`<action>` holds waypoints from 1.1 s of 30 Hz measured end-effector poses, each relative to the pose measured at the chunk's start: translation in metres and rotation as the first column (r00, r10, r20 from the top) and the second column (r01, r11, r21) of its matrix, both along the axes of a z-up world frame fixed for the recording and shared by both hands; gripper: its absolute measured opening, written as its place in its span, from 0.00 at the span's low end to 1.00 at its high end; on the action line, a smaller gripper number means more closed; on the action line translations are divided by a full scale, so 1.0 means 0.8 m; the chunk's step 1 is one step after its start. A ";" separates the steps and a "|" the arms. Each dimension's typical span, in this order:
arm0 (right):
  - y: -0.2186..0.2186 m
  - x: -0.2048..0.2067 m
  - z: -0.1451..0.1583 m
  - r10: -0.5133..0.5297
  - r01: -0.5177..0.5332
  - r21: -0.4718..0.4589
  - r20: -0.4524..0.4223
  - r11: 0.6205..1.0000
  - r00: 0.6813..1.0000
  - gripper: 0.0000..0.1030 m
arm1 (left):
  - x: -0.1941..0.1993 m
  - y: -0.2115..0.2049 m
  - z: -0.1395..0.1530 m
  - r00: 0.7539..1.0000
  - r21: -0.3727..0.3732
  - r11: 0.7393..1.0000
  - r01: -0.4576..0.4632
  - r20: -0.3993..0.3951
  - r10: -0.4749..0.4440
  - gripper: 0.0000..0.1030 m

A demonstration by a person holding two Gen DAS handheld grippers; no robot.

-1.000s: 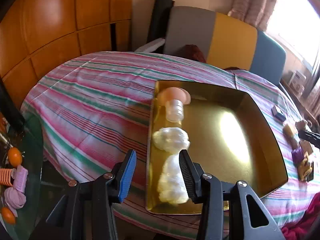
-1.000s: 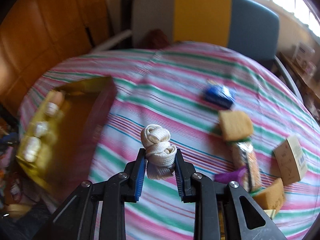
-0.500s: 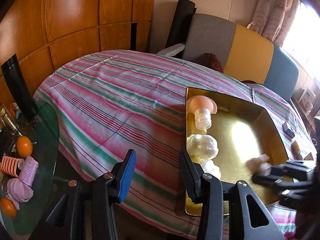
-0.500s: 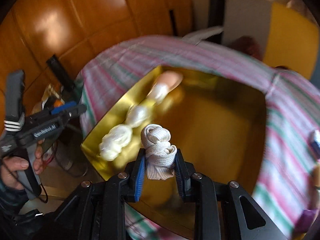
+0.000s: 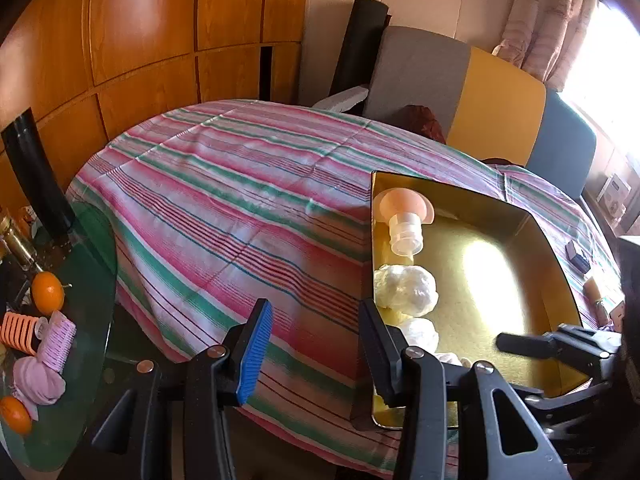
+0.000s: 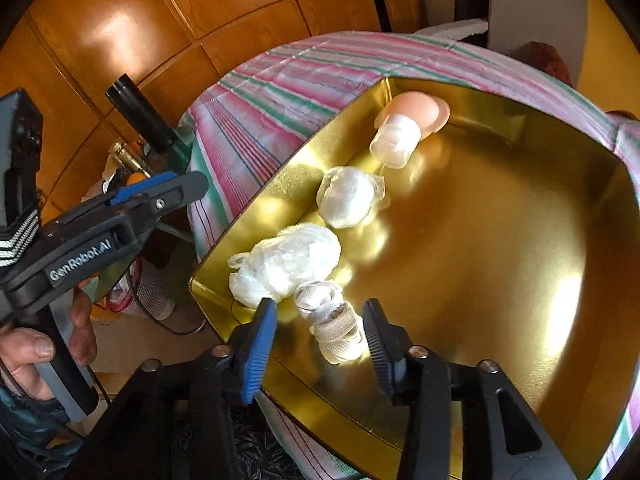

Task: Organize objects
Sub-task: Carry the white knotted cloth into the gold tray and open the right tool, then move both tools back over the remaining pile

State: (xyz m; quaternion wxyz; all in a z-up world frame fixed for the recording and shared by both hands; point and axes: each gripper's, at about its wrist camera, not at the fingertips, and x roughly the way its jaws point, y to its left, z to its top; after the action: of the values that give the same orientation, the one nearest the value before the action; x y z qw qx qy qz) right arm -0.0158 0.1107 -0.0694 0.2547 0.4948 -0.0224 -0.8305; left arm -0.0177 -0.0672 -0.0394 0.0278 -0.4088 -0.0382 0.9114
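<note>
The jaws of the right gripper (image 6: 318,334) had just been opening, and the knotted white strap (image 6: 334,326) lay loose between them on the floor of the gold tray (image 6: 500,280), just beside a plastic-wrapped bundle (image 6: 288,264). The left gripper (image 5: 316,344) stood part open, holding nothing, over the striped bench (image 5: 240,208).

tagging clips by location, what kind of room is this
Most likely a home living or dining room: a round table under a striped tablecloth, a colour-block sofa behind it, wood wall panelling and a curtained window.
</note>
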 end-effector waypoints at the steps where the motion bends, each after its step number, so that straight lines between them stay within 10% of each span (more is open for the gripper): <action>1: 0.004 0.003 0.005 -0.013 0.013 0.002 -0.016 1.000 1.000 0.63 | 0.001 0.002 0.002 1.000 -0.005 1.000 0.003 -0.006 -0.003 0.43; 8: 0.036 0.032 0.048 -0.141 0.154 0.052 -0.200 0.987 0.970 0.87 | 0.005 0.019 0.013 0.998 -0.028 0.999 0.046 -0.040 -0.048 0.44; 14: 0.092 0.071 0.090 -0.286 0.348 0.067 -0.436 0.935 0.853 1.00 | 0.010 0.044 0.018 0.993 -0.038 0.994 0.101 -0.053 -0.103 0.44; 18: 0.147 0.080 0.099 -0.403 0.463 0.042 -0.425 0.885 0.811 1.00 | 0.015 0.067 0.021 0.986 -0.052 0.987 0.154 -0.056 -0.157 0.44; 26: 0.275 0.142 0.126 -0.602 0.702 -0.019 -0.530 0.712 0.597 1.00 | 0.019 0.115 0.025 0.965 -0.074 0.966 0.250 -0.058 -0.254 0.44; 33: 0.403 0.191 0.123 -0.776 0.832 -0.059 -0.401 0.552 0.486 1.00 | 0.023 0.172 0.033 0.929 -0.097 0.929 0.358 -0.064 -0.365 0.44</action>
State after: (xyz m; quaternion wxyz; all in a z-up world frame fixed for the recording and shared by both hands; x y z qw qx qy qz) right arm 0.1373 0.4329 0.0293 -0.2008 0.2712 -0.1419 -0.9306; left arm 0.0005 0.0701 -0.0132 0.1797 -0.3725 0.0771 0.9072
